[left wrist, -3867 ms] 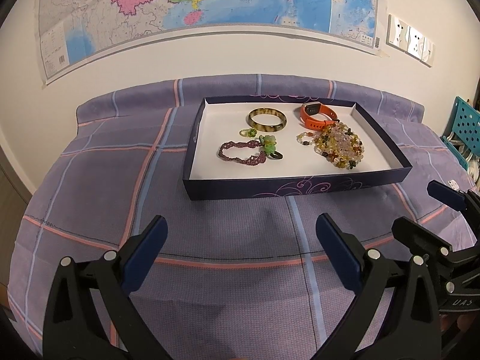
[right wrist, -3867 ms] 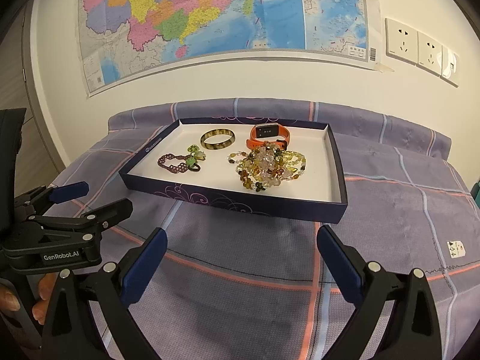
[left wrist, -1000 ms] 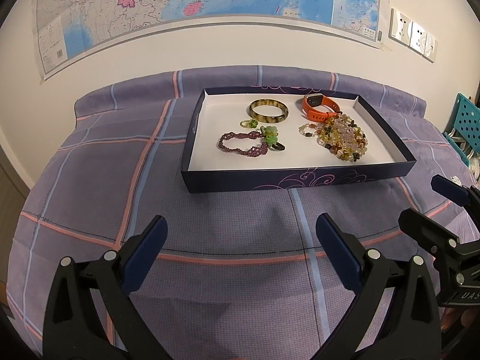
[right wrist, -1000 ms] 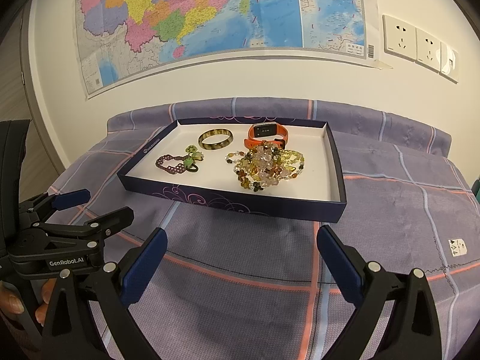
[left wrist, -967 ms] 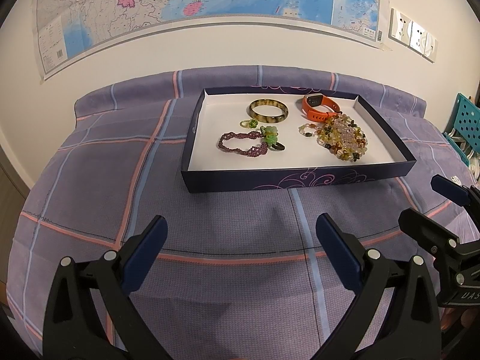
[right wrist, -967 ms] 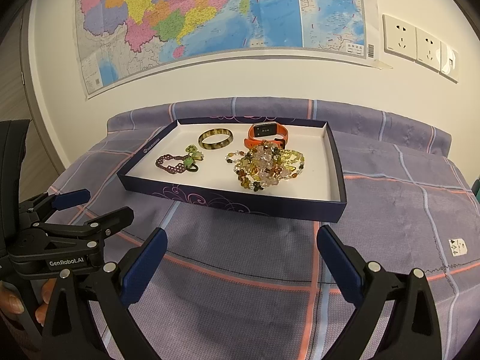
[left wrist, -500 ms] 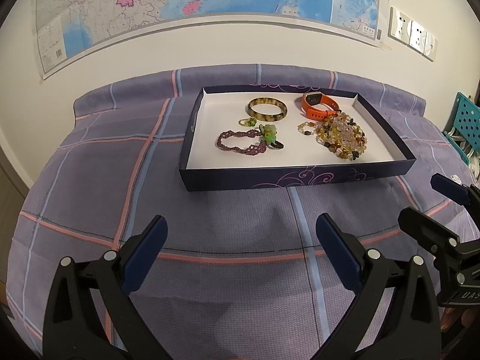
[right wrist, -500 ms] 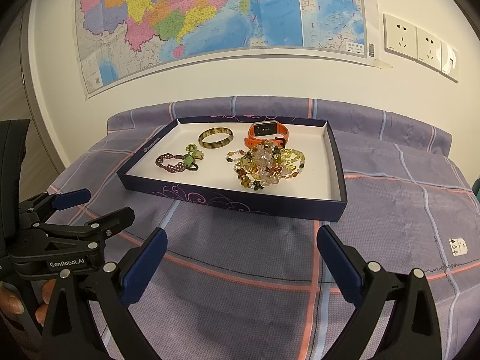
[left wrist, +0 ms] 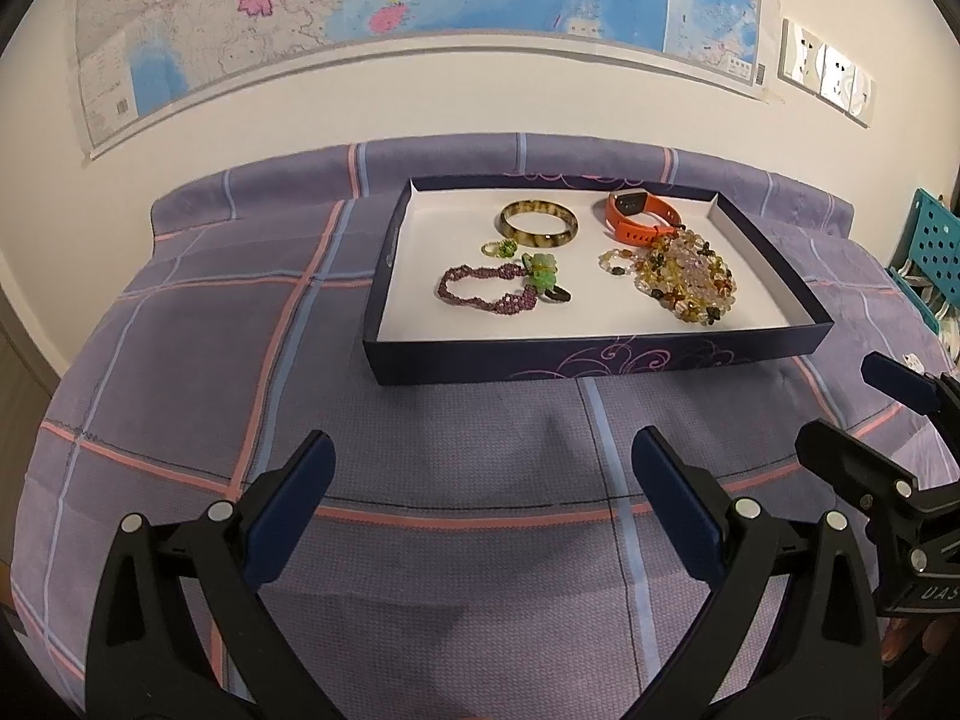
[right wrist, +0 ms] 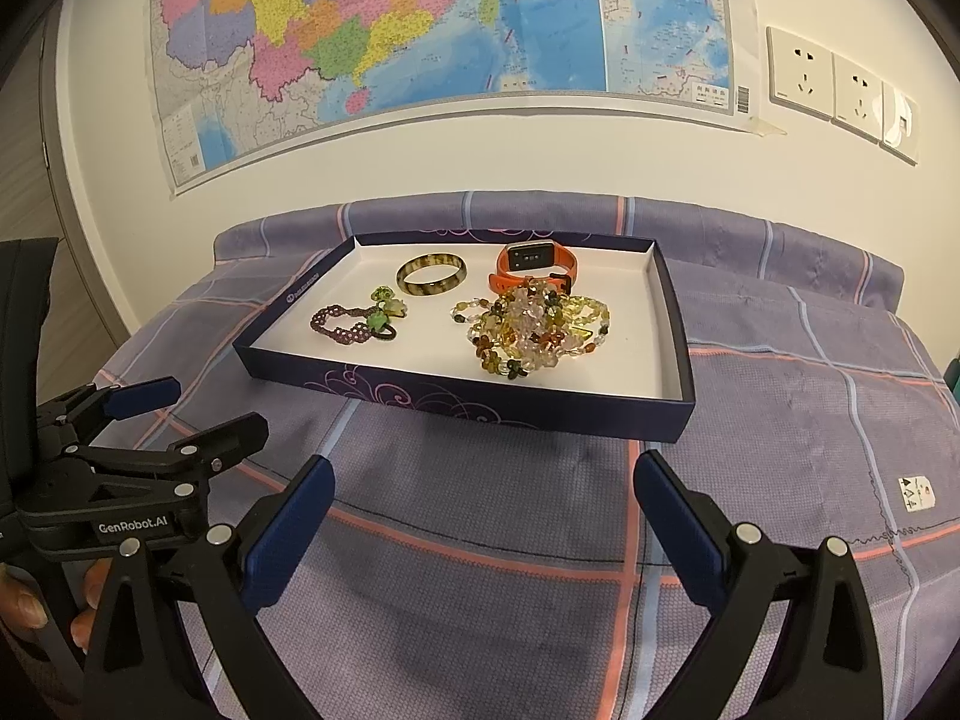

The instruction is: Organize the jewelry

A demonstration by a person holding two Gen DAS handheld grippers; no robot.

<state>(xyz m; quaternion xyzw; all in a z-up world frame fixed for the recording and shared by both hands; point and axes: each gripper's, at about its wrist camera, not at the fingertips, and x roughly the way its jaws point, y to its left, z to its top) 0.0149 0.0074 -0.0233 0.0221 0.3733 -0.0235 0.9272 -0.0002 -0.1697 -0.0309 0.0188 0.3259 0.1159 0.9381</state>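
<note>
A dark blue tray with a white floor lies on the purple plaid cloth. Inside it are a brown-green bangle, an orange watch band, a heap of amber and clear bead strands, a purple bead bracelet with green charms, and a small green ring. My left gripper and my right gripper both hang open and empty above the cloth, short of the tray's near wall.
A map hangs on the wall behind, with sockets to its right. A teal perforated bin stands at the far right. A hand holds the left tool. A small white tag lies on the cloth.
Both views have drifted slightly, so the tray sits a little higher and farther in frame. Both grippers stay open, and the jewelry has not moved.
</note>
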